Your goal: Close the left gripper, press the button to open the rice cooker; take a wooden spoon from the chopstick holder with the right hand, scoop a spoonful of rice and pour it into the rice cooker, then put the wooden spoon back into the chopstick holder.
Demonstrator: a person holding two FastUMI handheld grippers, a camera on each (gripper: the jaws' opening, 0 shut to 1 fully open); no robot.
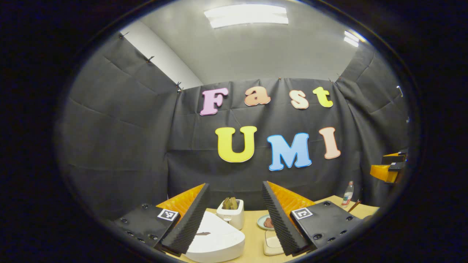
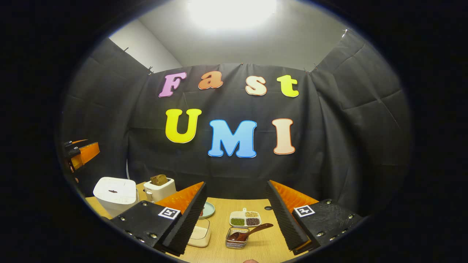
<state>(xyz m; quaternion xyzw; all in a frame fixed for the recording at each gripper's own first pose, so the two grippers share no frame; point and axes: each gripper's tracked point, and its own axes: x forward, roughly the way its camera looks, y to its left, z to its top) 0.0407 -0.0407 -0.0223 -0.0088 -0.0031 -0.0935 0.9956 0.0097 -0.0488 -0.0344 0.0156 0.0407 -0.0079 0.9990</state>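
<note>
White rice cooker (image 1: pixel 215 237) sits lid down at the near left of the table (image 2: pixel 263 248), just under our left gripper (image 1: pixel 236 219): its jaws stand wide, holding nothing, tho the button press wants them shut. Our right gripper (image 2: pixel 236 219) is also wide & empty, hanging above the holder (image 2: pixel 237 239), likely lined up for a grab. The wooden spoon (image 2: pixel 250 232) lies in that holder, handle up to the right. This fits pre-scoop or spoon returned & lid reclosed.

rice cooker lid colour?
White, lid shut; the rice cooker shows best in the right gripper view.
</note>
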